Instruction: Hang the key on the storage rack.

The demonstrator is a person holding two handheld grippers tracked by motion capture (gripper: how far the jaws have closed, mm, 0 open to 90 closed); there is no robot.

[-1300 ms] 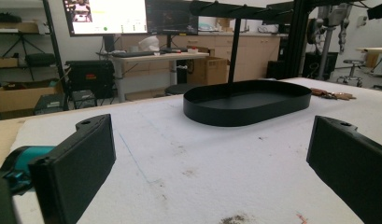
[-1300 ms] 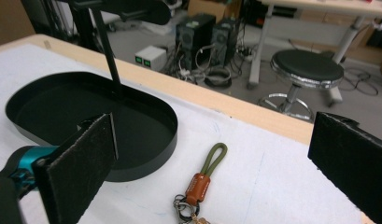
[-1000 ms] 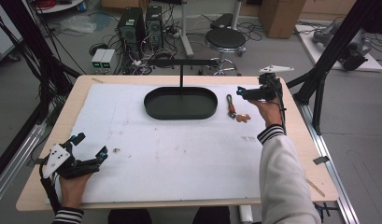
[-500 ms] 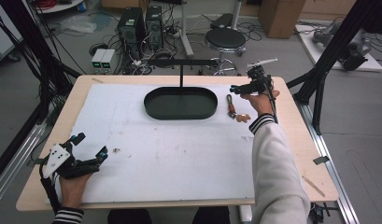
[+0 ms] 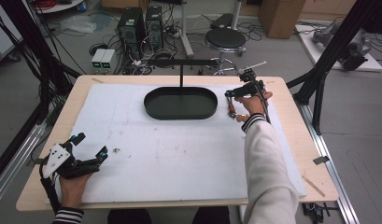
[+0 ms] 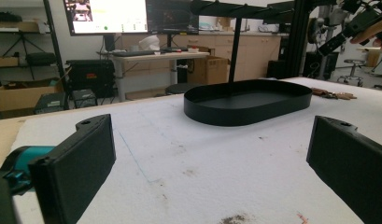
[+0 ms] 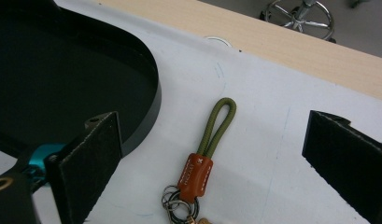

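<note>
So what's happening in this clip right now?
A person works at a table with a tool in each hand. The right tool hovers open above a keychain with an olive cord loop and brown leather tab, lying on the white mat just beside the black oval tray. Nothing is gripped yet. The left tool rests open near the front left of the mat, holding nothing. The tray looks empty, with a black T-shaped stand rising from it.

Room as I see it from the feed: grey floor [image 5: 282, 51] strewn with cables; two black computer towers [image 5: 141, 23] and a round black stool [image 5: 225, 38] beyond the table; cardboard box [image 5: 277, 14] at rear; lit monitor [image 6: 107, 15] over a desk [image 6: 151, 57]; wooden cabinets [image 6: 254, 56] along the wall.
</note>
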